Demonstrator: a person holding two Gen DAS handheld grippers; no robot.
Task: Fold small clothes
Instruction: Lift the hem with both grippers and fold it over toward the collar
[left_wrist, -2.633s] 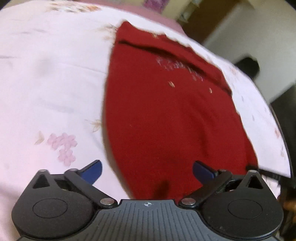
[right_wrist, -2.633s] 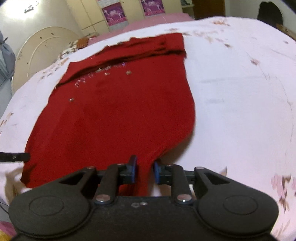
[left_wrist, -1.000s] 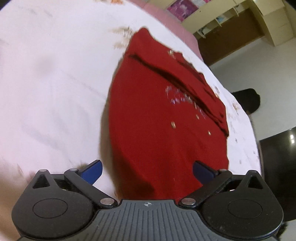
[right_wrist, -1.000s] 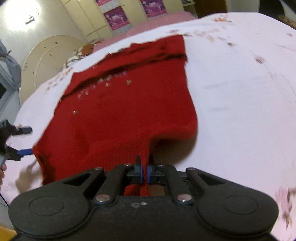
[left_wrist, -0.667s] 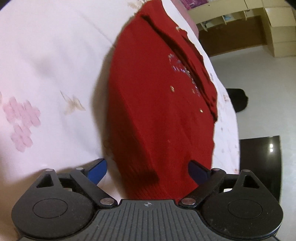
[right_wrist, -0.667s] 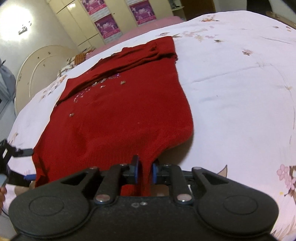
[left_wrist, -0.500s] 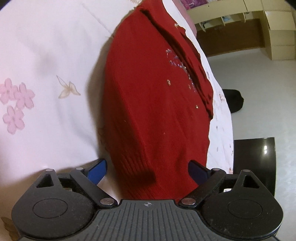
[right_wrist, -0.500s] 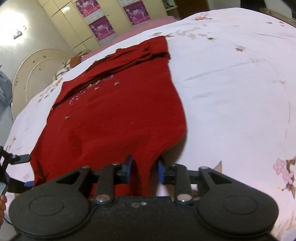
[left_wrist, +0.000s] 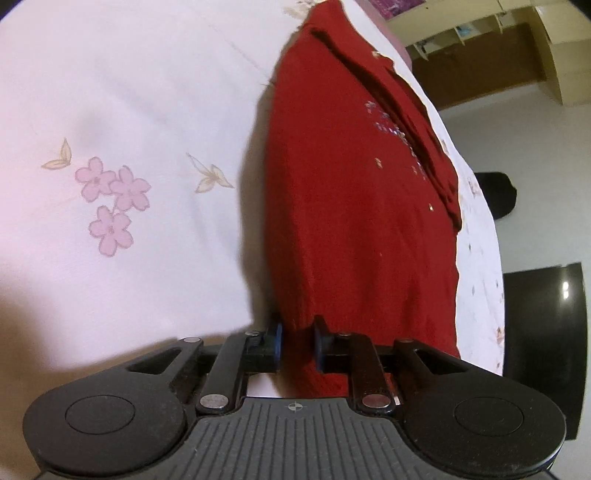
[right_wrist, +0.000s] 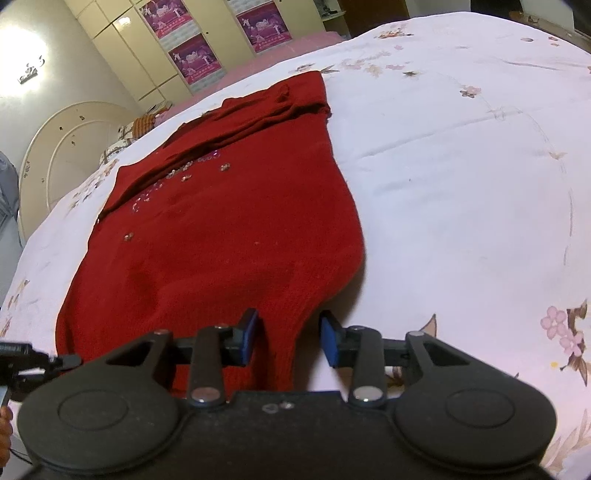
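Note:
A red knit sweater (left_wrist: 354, 221) with sequins on the chest lies flat on a white floral bedspread (left_wrist: 110, 110), its sleeves folded across the top. My left gripper (left_wrist: 297, 343) is shut on the sweater's near left hem corner. In the right wrist view the sweater (right_wrist: 221, 229) spreads ahead. My right gripper (right_wrist: 288, 336) stands partly open around the near right hem corner, with the cloth between the blue pads and gaps on both sides. The left gripper shows at the left edge of the right wrist view (right_wrist: 33, 363).
The bedspread (right_wrist: 461, 184) stretches wide to the right of the sweater. A round white headboard (right_wrist: 66, 147) and cream wardrobes with pink posters (right_wrist: 192, 48) stand beyond the bed. A dark cabinet (left_wrist: 543, 332) and floor lie past the bed's right edge.
My left gripper has closed from wide open onto the hem corner. My right gripper, shut on the other corner a second ago, has opened partly.

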